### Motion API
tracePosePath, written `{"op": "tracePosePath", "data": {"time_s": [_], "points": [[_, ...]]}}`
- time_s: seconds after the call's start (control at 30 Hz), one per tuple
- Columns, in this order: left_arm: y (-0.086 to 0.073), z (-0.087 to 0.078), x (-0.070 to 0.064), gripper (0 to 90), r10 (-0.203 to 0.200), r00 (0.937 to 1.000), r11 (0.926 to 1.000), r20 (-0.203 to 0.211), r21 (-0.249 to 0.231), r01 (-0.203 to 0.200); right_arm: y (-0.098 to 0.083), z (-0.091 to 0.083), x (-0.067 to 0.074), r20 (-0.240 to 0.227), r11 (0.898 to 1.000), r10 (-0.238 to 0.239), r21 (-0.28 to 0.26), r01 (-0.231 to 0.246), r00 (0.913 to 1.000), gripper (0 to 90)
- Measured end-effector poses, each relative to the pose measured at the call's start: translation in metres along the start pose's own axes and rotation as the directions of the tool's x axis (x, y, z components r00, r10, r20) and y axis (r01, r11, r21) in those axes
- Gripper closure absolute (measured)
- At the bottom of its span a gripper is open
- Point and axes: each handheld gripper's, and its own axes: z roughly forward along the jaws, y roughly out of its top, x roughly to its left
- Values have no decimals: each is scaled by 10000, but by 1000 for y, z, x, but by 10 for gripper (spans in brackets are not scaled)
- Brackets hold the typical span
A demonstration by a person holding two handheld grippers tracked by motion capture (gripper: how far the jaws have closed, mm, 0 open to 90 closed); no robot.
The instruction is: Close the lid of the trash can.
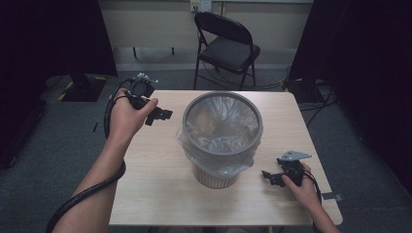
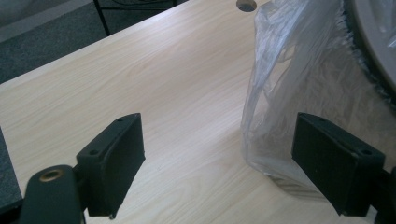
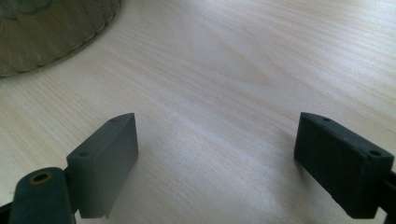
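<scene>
Both grippers wide open, nothing held
My left gripper (image 1: 163, 115) nears the bag (image 2: 299, 88) on the bin (image 1: 222, 141); my right gripper (image 1: 268, 177) waits near right; a chair (image 1: 227, 46) stands beyond the table (image 1: 155, 184).

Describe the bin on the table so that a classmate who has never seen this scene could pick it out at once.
Start at the pale wooden table in front of the black folding chair. Near its middle stands the bin, between the left gripper and the right gripper. Its wide grey rim and the clear plastic liner draped over it set it apart.

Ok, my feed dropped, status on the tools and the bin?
Left tool open beside bin bag. Right tool open, low over table. Bin upright, lined. Nothing in the way.
</scene>
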Motion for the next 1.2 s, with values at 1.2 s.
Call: {"op": "tracePosePath", "data": {"time_s": [1.2], "points": [[-41, 25, 9, 168, -373, 9990, 9989, 228, 301, 366, 0, 0, 0, 12, 10000, -1, -3, 1, 10000, 130]]}}
